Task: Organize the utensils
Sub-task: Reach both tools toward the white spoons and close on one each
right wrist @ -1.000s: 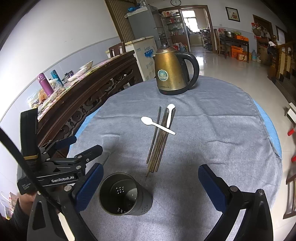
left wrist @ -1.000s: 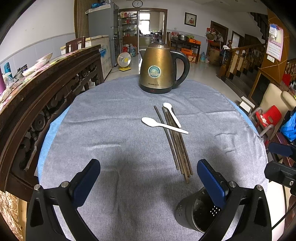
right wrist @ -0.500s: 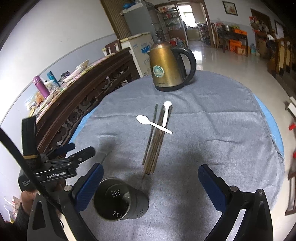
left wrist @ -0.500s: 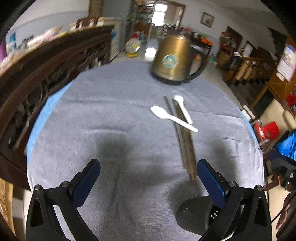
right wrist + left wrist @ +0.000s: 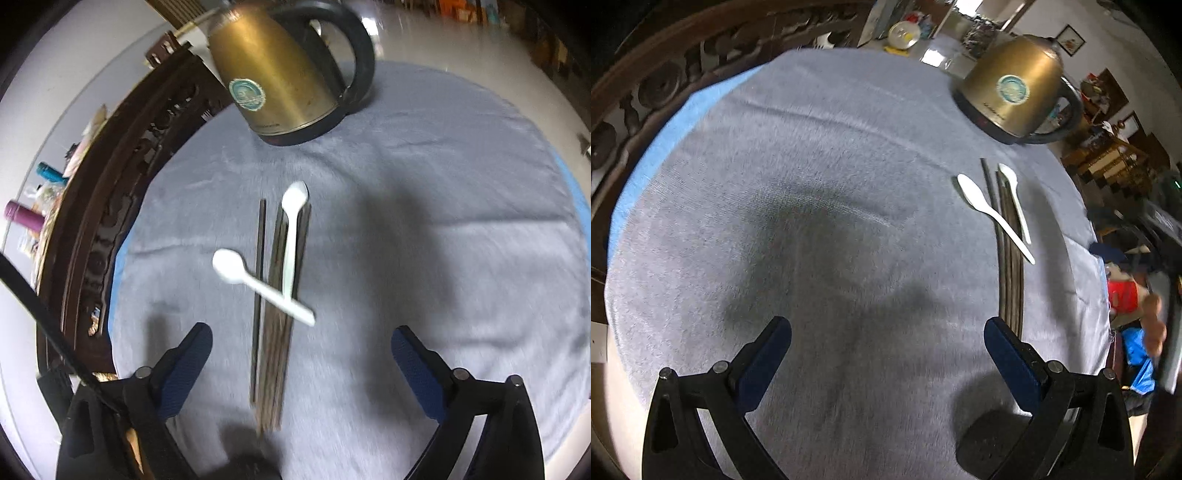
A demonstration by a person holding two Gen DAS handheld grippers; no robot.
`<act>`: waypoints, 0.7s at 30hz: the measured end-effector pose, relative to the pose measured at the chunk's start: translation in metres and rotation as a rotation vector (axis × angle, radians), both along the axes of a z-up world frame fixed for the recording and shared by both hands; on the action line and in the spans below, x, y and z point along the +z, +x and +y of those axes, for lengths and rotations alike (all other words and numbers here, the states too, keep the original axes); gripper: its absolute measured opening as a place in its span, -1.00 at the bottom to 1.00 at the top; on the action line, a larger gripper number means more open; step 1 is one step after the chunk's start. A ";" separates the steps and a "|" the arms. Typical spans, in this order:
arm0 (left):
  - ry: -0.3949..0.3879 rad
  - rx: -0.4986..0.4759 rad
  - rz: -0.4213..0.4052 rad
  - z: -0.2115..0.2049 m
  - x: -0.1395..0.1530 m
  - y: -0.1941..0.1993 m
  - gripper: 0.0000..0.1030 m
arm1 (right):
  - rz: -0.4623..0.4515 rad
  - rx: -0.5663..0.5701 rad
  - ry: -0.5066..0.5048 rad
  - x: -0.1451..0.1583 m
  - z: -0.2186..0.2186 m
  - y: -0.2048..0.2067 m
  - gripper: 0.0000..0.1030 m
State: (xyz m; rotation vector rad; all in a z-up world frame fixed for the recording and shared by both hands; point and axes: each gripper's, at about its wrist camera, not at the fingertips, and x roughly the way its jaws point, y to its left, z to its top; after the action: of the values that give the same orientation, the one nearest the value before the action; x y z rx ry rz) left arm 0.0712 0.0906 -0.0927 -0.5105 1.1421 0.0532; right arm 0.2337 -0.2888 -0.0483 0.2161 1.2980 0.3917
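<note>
Nothing had been sorted yet. The dark chopsticks (image 5: 273,321) lay bundled at frame centre in the right wrist view, with two white spoons (image 5: 291,236) resting across and along them. The right gripper (image 5: 301,365) hung over their near ends, jaws wide apart and empty; the left gripper (image 5: 886,354) was likewise spread and empty. The brass kettle (image 5: 277,70), at top, bore a round teal label, too blurred to read.

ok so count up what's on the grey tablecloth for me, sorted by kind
White plastic spoons: 2, one lying across the chopsticks, one along them.
Dark wooden chopsticks: a bundle, too blurred to count singly; 1 lies slightly apart.
Gold electric kettle with a black handle: 1.
Dark perforated utensil holder: 1.
Total: 4 items plus the chopsticks.
</note>
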 end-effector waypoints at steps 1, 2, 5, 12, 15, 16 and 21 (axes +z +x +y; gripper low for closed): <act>-0.013 0.002 -0.002 0.002 -0.001 0.004 1.00 | 0.019 0.005 -0.006 -0.006 0.009 0.018 0.75; -0.025 0.002 0.005 0.003 -0.003 0.011 1.00 | 0.034 0.010 -0.015 -0.010 0.015 0.030 0.65; -0.042 0.003 0.019 0.004 -0.004 0.030 1.00 | 0.082 0.029 -0.038 -0.026 0.035 0.062 0.52; -0.095 0.027 0.062 -0.001 -0.003 0.079 1.00 | 0.142 0.046 -0.089 -0.056 0.064 0.118 0.11; -0.108 0.007 0.068 -0.010 -0.004 0.099 1.00 | 0.165 0.064 -0.110 -0.067 0.075 0.132 0.07; -0.107 0.004 0.072 -0.012 -0.005 0.103 1.00 | 0.169 0.068 -0.114 -0.070 0.078 0.135 0.05; -0.093 -0.013 0.091 -0.023 -0.007 0.116 1.00 | 0.190 0.090 -0.142 -0.076 0.087 0.142 -0.41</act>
State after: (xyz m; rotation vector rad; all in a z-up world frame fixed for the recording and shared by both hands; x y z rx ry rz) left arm 0.1873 0.0673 -0.0994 -0.5876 1.2410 0.0124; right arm 0.3755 -0.2017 -0.1239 0.0763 1.5201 0.3598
